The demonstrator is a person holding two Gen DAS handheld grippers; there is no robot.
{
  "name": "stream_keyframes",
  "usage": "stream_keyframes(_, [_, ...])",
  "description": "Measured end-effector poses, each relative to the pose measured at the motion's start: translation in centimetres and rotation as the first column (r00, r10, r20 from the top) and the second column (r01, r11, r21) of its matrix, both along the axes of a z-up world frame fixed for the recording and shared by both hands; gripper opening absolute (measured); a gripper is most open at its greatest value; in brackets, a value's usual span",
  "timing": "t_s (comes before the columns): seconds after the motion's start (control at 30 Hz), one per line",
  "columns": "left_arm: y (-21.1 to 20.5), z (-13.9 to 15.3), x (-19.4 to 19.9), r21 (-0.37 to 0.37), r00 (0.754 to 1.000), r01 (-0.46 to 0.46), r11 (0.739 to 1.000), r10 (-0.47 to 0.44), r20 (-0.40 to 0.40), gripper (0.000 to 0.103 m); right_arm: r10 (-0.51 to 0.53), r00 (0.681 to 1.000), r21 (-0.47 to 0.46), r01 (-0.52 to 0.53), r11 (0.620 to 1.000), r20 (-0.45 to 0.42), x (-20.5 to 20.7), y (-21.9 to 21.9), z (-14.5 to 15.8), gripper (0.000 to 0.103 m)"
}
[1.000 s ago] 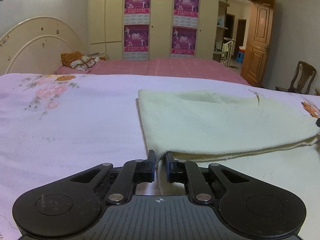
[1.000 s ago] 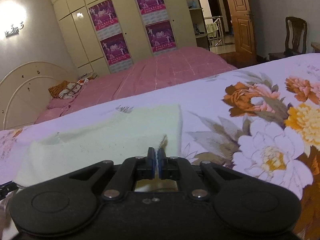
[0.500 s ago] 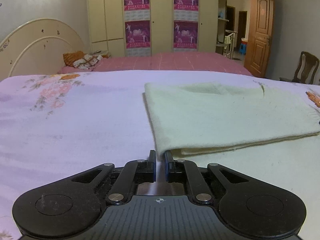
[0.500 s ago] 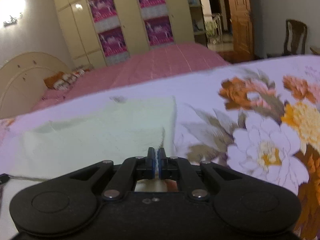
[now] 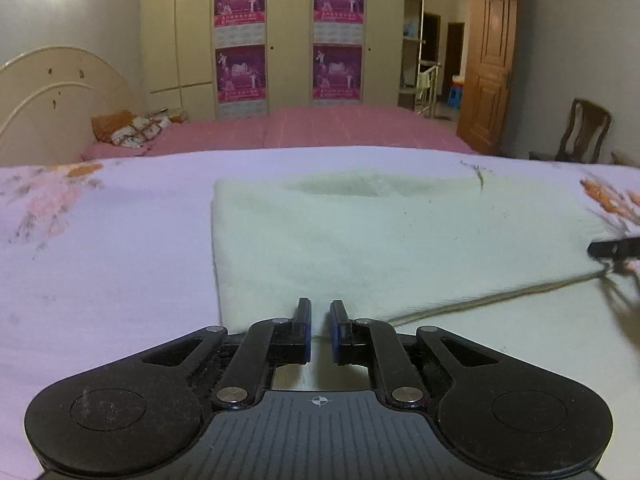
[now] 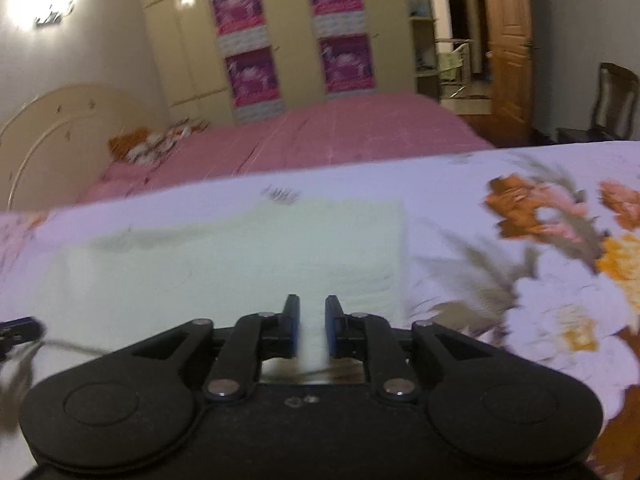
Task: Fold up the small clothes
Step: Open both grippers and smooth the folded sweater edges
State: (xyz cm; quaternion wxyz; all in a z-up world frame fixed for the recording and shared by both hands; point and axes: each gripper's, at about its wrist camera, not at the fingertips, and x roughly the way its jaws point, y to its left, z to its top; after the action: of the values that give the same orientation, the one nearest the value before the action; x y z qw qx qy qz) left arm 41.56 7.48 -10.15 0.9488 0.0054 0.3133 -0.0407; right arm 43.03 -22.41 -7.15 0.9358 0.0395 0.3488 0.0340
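Lilac floral bedsheet (image 5: 100,272) carries a folded pale-cream knitted garment (image 5: 380,240); left gripper (image 5: 320,322) and right gripper (image 6: 312,320) hover slightly parted at its near edge, gripping nothing.

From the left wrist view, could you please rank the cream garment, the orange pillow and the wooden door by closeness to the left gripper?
1. The cream garment, right in front of the left gripper, on the floral sheet.
2. The orange pillow, far left, on the pink bed.
3. The wooden door, far right, at the back wall.
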Motion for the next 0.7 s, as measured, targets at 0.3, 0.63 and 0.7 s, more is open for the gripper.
stream_keyframes(0.3, [1.9, 2.4, 3.8, -0.032, 0.994, -0.056, 0.998, 0.059, 0.093, 0.055, 0.024, 0.996, 0.071, -0.03, 0.997, 0.089, 1.6, 1.3, 1.7, 0.019])
stream_keyframes(0.63, [2.4, -0.5, 11.8, -0.037, 0.998, -0.058, 0.998, 0.057, -0.009, 0.055, 0.161, 0.985, 0.01, -0.162, 0.987, 0.067, 7.0, 9.4, -0.8, 0.015])
stream_keyframes(0.7, [3.4, -0.3, 11.2, -0.084, 0.997, -0.07, 0.994, 0.071, 0.004, 0.055, 0.159, 0.984, 0.003, -0.159, 0.987, 0.077, 6.8, 8.9, -1.2, 0.015])
